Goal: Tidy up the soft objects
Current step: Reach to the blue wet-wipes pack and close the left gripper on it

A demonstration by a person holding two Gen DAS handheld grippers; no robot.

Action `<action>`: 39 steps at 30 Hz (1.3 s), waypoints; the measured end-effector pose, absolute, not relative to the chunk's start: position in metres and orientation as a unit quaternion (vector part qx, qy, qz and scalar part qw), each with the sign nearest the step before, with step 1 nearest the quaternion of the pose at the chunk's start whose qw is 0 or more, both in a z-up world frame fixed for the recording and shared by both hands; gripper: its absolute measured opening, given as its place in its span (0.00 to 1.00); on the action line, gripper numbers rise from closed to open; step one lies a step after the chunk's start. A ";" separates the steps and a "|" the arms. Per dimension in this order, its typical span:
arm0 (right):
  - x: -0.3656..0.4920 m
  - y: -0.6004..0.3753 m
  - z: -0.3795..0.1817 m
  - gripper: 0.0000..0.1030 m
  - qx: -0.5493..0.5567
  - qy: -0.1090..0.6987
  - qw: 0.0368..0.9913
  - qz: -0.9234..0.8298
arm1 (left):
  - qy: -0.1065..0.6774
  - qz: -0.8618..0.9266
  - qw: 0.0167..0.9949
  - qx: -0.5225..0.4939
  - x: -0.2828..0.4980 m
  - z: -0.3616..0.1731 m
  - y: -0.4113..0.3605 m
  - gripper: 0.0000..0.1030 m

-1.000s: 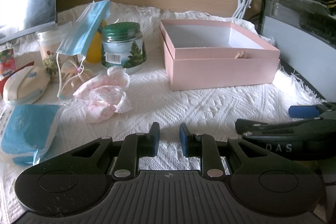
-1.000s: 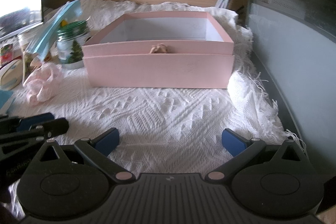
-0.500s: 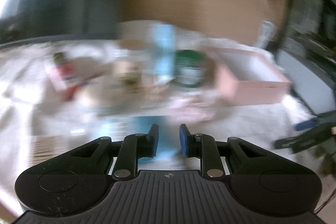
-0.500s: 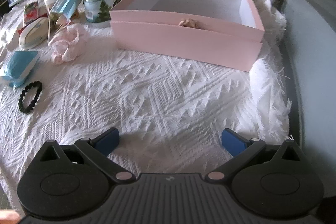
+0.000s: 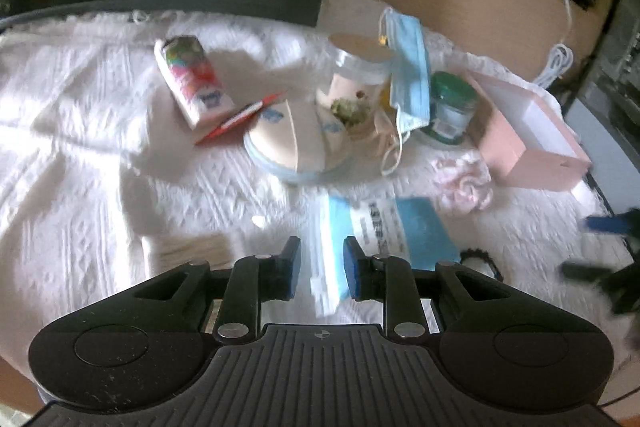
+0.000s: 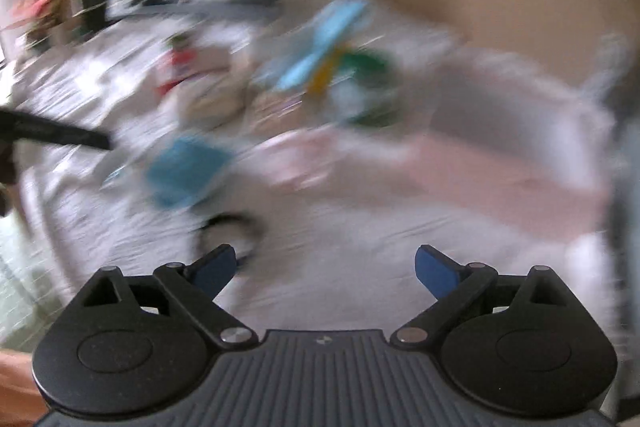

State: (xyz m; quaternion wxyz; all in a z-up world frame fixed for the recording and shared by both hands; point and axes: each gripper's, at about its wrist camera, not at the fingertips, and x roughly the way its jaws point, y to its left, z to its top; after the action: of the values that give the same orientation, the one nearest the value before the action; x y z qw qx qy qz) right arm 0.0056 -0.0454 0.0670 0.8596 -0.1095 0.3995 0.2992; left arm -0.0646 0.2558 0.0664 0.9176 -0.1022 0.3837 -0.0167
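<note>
From the left wrist view, the colourful tissue pack [image 5: 192, 79] lies at ten o'clock on the white cloth [image 5: 80, 155], the round pouch [image 5: 296, 143] and hanging blue face mask [image 5: 410, 75] at twelve, the pink scrunchie [image 5: 466, 183] and pink box [image 5: 532, 143] at two. The left gripper [image 5: 320, 269] has its fingers narrowly apart, the near end of the blue wipes packet [image 5: 380, 231] between them; whether they touch it is unclear. The right gripper [image 6: 325, 269], in a blurred view, has its fingers wide apart and empty, with the black hair tie [image 6: 224, 231] at eleven o'clock.
</note>
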 end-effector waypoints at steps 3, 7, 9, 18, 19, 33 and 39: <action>0.004 -0.016 0.053 0.91 -0.111 0.397 0.853 0.320 | 0.383 -0.019 0.917 -0.111 -0.065 0.064 0.260 0.25; 0.013 0.004 0.051 0.89 -0.103 0.404 0.842 0.343 | 0.371 -0.041 0.917 -0.142 -0.058 0.074 0.269 0.25; 0.009 0.012 0.049 0.89 -0.116 0.400 0.841 0.346 | 0.378 -0.058 0.914 -0.137 -0.052 0.072 0.269 0.25; 0.021 0.010 0.036 0.86 -0.168 0.395 0.877 0.215 | 0.430 -0.181 0.874 -0.133 -0.030 0.048 0.246 0.27; 0.023 0.004 0.037 0.86 -0.169 0.393 0.883 0.194 | 0.431 -0.201 0.870 -0.133 -0.029 0.048 0.239 0.27; 0.015 -0.102 0.048 0.86 -0.064 0.407 0.909 0.062 | 0.350 -0.183 0.918 0.039 -0.026 0.105 0.172 0.27; 0.012 -0.111 0.056 0.86 -0.053 0.389 0.918 0.063 | 0.372 -0.142 0.915 0.070 -0.007 0.083 0.145 0.28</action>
State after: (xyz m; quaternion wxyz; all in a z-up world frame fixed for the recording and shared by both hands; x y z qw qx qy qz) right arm 0.0124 -0.1112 0.0561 0.9177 -0.0528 0.3886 0.0632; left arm -0.0066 0.1445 0.0828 0.9146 0.0702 0.3721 -0.1421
